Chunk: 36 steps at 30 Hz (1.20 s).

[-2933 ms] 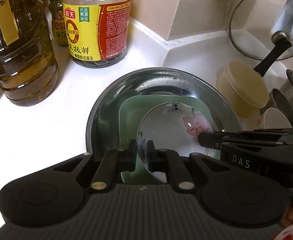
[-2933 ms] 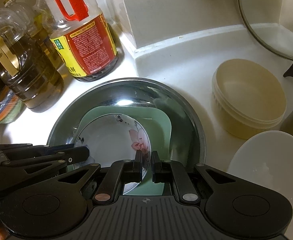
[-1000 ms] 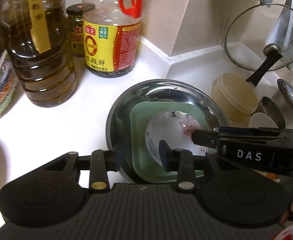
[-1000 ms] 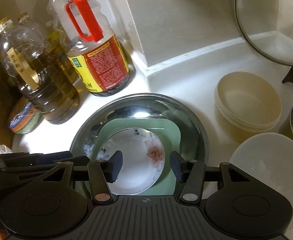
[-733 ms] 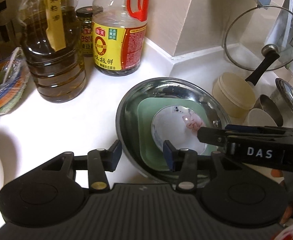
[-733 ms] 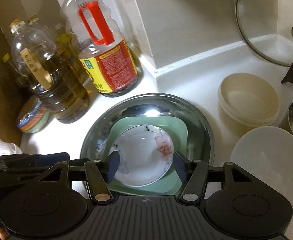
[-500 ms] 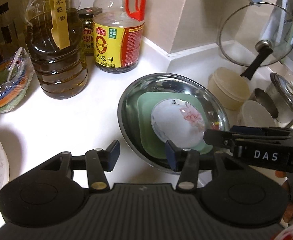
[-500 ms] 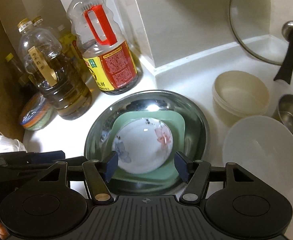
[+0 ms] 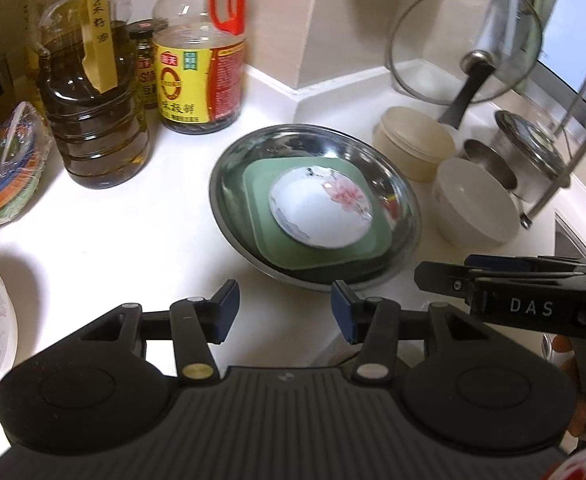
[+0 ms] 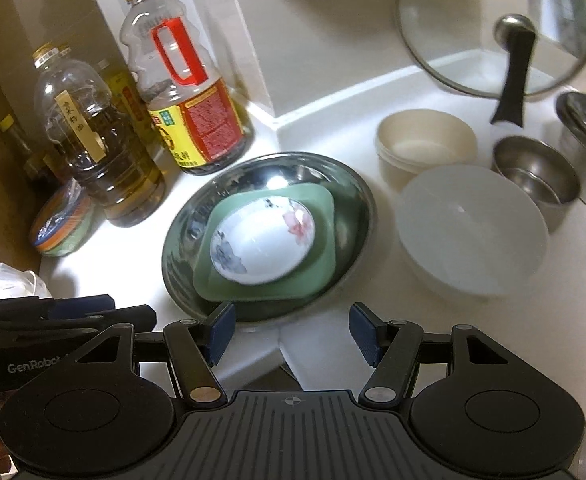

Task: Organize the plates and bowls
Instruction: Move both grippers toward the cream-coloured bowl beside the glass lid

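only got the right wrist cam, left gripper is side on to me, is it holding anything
observer: no, the left gripper is open; its jaws have just been opening, and only bare counter shows between them
operator: ok, anything tucked behind the oil bottle i should know about
observer: yes, a small dark-lidded jar stands at the back, between the oil bottle and the soy sauce bottle
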### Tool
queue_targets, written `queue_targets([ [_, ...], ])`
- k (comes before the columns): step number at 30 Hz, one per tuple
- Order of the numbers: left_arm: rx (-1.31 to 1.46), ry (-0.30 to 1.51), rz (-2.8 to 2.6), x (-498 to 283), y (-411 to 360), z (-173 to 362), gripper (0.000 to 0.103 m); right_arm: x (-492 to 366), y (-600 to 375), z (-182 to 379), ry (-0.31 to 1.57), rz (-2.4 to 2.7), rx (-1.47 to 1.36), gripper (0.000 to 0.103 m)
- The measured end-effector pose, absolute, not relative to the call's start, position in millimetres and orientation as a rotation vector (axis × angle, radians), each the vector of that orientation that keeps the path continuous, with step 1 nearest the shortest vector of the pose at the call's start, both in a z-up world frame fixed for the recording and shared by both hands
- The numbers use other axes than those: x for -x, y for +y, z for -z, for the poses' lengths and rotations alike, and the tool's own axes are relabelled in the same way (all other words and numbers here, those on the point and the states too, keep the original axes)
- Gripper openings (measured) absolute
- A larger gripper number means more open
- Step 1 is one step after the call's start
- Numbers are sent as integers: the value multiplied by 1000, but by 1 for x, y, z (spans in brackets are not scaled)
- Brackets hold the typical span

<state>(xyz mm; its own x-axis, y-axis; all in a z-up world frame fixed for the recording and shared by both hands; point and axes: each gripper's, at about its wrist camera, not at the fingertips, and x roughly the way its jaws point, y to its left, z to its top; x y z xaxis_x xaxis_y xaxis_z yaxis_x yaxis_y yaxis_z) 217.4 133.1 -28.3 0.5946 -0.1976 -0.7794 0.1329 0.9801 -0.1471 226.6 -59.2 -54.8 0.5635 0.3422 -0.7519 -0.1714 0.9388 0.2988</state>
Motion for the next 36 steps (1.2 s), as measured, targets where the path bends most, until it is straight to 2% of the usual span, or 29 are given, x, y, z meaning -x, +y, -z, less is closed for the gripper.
queue_targets([
  [19, 25, 933, 288, -196, 81, 30, 47, -192, -100, 52, 930, -257, -236, 63],
  [26, 33, 936, 308, -191, 46, 28, 53, -187, -134, 50, 934, -260, -231, 63],
  [36, 5, 910, 281, -189, -3, 26, 54, -186, -185, 53, 930, -199, -244, 63],
])
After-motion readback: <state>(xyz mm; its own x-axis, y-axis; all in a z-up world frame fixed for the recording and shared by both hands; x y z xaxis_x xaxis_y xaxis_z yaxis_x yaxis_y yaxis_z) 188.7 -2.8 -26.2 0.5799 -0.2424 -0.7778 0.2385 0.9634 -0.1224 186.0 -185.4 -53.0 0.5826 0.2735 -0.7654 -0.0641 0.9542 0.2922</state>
